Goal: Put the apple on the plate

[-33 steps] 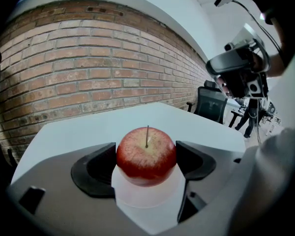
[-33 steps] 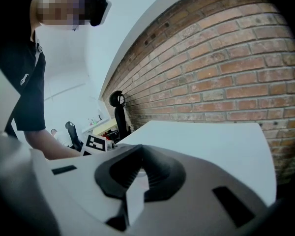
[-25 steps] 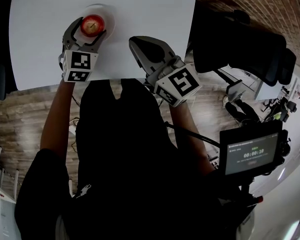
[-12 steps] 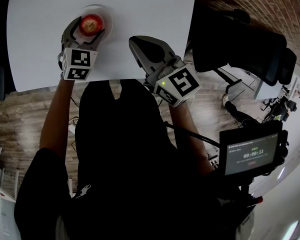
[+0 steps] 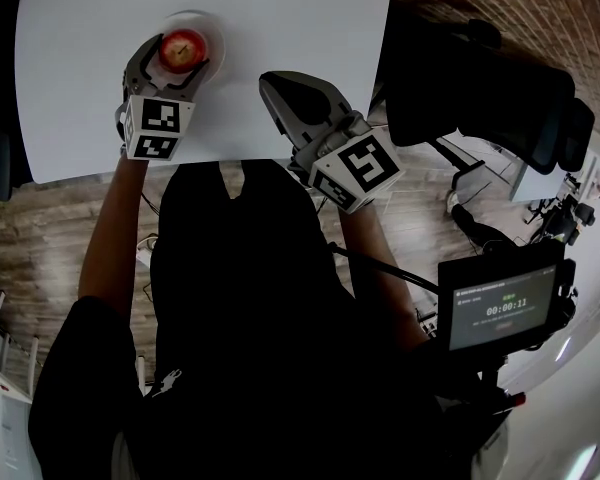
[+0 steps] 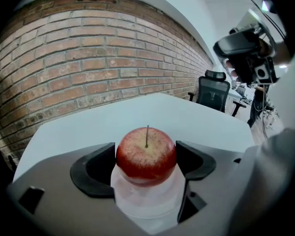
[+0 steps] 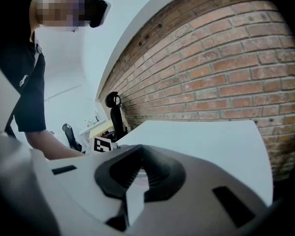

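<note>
So the apple (image 6: 146,154) is sitting upright on the plate (image 6: 147,205), stem pointing straight up. The plate is a small pale translucent one near the far left of the white tabletop (image 5: 280,18). From the left gripper view the apple's underside looks to be resting on the plate, not hanging above it, though I wouldn't swear to full contact.

The left tongs (image 5: 175,60) are right around it, one dark pad on each side at the apple's widest part. Both pads look like they're touching the skin, so I read that as gripped, just closed to apple width. The fruit is dead centre between the jaws, a little forward of the tongs' body.

That's the bit that matters imo. With the apple centred and the jaws flanking it left and right, the release should just be opening up evenly and then pulling back toward the person. If one side drags, a round apple on a shallow plate could roll.

The right tongs (image 7: 140,176) are well off to the right over bare tabletop, jaws closed together with nothing in them. The left hand is clearly the nearer one here.
</note>
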Available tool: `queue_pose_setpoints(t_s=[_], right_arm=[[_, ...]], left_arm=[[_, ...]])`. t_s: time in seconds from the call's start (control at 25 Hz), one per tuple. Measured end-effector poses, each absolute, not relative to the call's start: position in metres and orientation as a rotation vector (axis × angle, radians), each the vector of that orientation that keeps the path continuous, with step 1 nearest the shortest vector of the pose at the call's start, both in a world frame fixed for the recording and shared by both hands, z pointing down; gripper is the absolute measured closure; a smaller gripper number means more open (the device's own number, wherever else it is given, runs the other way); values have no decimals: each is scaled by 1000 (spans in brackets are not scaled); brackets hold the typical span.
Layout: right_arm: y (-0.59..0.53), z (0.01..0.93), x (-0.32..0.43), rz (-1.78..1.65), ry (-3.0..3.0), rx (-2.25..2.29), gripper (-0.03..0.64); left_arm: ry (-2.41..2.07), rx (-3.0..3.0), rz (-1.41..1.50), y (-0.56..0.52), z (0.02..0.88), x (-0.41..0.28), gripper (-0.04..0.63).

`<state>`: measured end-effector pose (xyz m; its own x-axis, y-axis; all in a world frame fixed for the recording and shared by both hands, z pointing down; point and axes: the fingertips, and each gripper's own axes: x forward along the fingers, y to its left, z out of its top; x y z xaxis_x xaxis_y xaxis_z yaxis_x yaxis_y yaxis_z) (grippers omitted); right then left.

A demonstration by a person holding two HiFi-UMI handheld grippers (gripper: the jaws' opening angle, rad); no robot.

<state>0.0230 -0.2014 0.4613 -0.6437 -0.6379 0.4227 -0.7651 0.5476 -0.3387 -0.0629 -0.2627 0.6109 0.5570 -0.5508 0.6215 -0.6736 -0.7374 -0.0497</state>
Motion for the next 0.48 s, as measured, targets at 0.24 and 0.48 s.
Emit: queue_pose_setpoints(t_s=[0.24, 0.48], right_arm=[[-202, 461, 24, 735, -2531, 1181, 614], [-201, 462, 27, 734, -2528, 1187, 614]], left_arm=[[-998, 2598, 963, -263, 616, -61, 209], [-989, 2603, 963, -264, 617, -60, 207]])
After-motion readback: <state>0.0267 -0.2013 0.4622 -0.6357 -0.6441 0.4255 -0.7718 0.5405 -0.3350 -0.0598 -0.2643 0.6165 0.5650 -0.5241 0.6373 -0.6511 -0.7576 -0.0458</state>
